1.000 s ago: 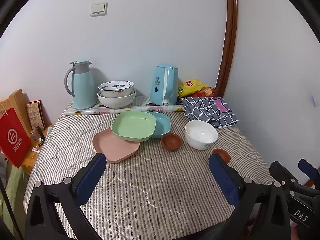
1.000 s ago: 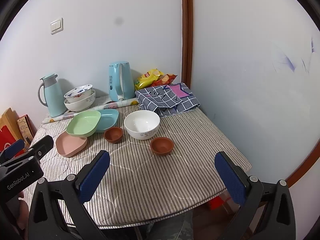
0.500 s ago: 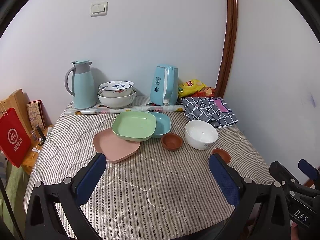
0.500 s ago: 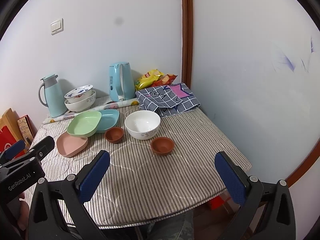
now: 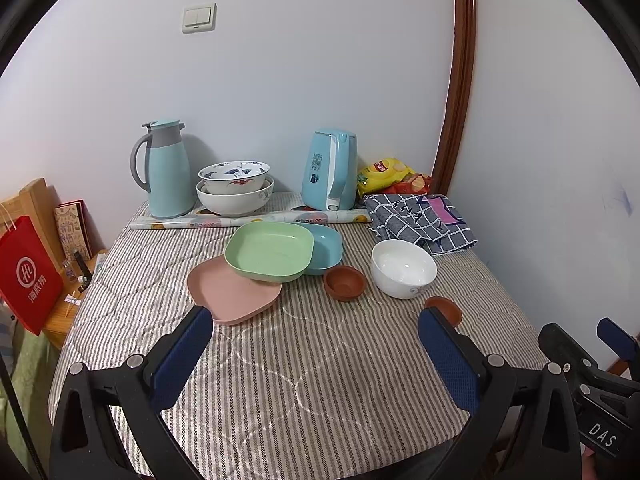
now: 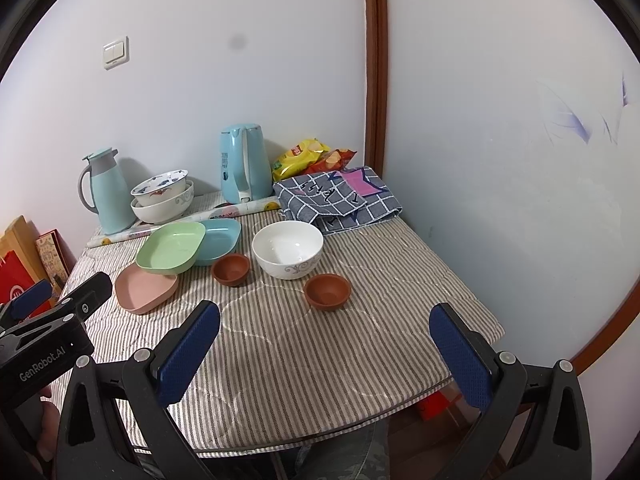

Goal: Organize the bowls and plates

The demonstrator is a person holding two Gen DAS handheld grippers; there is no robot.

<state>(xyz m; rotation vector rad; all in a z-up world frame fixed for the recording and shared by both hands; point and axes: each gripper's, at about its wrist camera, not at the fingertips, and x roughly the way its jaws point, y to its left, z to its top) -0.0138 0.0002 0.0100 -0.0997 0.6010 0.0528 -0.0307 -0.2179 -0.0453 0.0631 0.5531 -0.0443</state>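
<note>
Both the left gripper (image 5: 316, 344) and the right gripper (image 6: 325, 344) are held wide apart above the counter (image 6: 320, 352), clear of the white bowl (image 6: 288, 255).

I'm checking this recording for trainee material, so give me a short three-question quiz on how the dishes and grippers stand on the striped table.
1. True or false: the square green plastic plate rests partly on the square pink plastic plate.
2. Multiple choice: the plain white ceramic bowl stands between A) two small brown clay bowls, B) two kettles, C) two red bags.
3. Fill in: the left gripper and right gripper are both ____ and hold nothing.

Key: 1 true; 2 A, with the left small brown clay bowl and the right small brown clay bowl on either side; 3 open.
</note>
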